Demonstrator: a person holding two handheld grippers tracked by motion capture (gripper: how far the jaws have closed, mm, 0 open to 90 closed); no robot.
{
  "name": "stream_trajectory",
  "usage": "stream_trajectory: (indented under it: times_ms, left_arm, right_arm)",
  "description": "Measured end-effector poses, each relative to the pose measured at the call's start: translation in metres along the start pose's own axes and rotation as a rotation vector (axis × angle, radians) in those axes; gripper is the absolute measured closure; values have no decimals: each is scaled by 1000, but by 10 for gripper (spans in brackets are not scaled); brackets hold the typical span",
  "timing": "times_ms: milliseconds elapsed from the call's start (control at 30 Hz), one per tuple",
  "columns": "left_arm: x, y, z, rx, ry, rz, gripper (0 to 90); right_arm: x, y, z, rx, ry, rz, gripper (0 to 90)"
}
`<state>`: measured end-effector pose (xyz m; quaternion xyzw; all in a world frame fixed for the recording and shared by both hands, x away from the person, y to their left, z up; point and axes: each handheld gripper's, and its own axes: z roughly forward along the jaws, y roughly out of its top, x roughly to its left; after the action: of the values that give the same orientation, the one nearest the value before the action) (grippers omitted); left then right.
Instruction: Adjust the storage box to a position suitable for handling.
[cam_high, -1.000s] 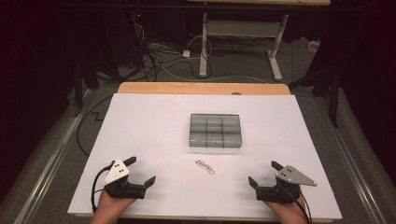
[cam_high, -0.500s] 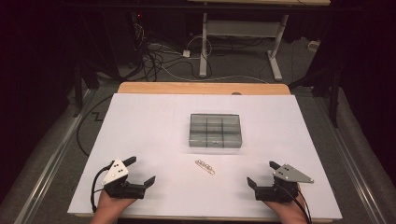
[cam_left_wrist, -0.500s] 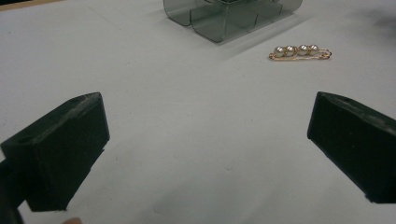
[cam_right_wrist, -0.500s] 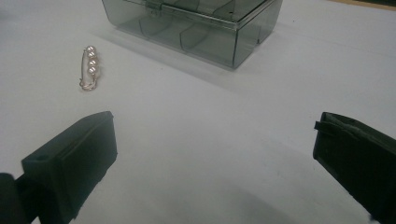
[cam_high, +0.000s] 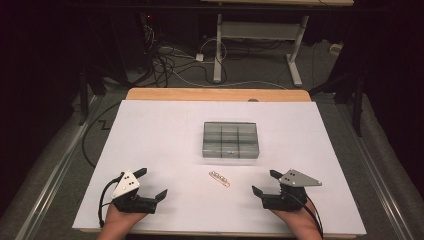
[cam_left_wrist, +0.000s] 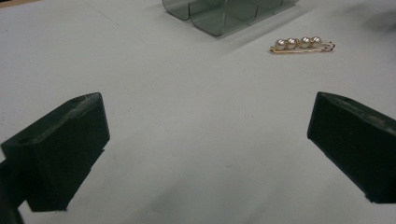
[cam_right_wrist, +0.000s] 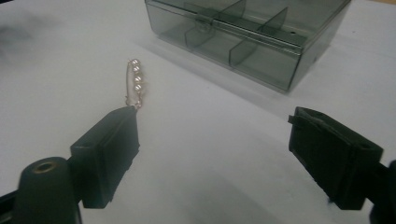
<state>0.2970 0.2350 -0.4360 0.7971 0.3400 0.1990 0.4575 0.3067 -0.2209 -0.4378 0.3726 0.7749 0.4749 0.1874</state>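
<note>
Lying flat at lower centre of the high view, the slim gold bar pin set with four pearls (cam_high: 219, 178) rests on the white surface (cam_high: 160, 135), just below the smoky transparent compartmented plastic box (cam_high: 230, 139) and apart from it. The right gripper (cam_high: 264, 184), jaws released and just narrowing with nothing between them, sits to the pin's right; the left gripper (cam_high: 151, 184), jaws wide, waits at lower left. Risk: so thin a pin may skid or slip from closing jaws, or be nudged against the box.
</note>
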Motion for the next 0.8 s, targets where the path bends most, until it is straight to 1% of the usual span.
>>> stream_trajectory:
  times_ms: [133, 233, 367, 400, 500, 533, 567, 633, 733, 767, 800]
  left_arm:
    - [0, 1, 2, 17, 0, 5, 0]
    - [-1, 1, 1, 17, 0, 9, 0]
    - [0, 1, 2, 18, -3, 7, 0]
    - [0, 1, 1, 19, -12, 14, 0]
    - [-1, 1, 2, 24, -15, 16, 0]
    - [-1, 1, 2, 24, -15, 16, 0]
    - [0, 1, 2, 24, -17, 14, 0]
    - [0, 1, 2, 23, -18, 12, 0]
    - [1, 1, 2, 19, -20, 7, 0]
    - [1, 1, 2, 19, -20, 7, 0]
    - [1, 1, 1, 18, -25, 7, 0]
  right_arm:
    - [4, 5, 8, 11, 39, -3, 311]
    - [8, 8, 17, 23, 66, 2, 390]
    - [15, 12, 30, 43, 99, -11, 493]
    - [16, 13, 32, 45, 105, -11, 508]
    - [19, 18, 40, 52, 124, -16, 560]
    - [19, 18, 40, 52, 124, -16, 560]
    - [22, 21, 45, 59, 135, -22, 583]
    - [24, 23, 47, 64, 136, -29, 597]
    - [29, 29, 57, 83, 147, -50, 645]
    - [29, 29, 57, 83, 147, -50, 645]
    - [31, 32, 63, 92, 154, -54, 669]
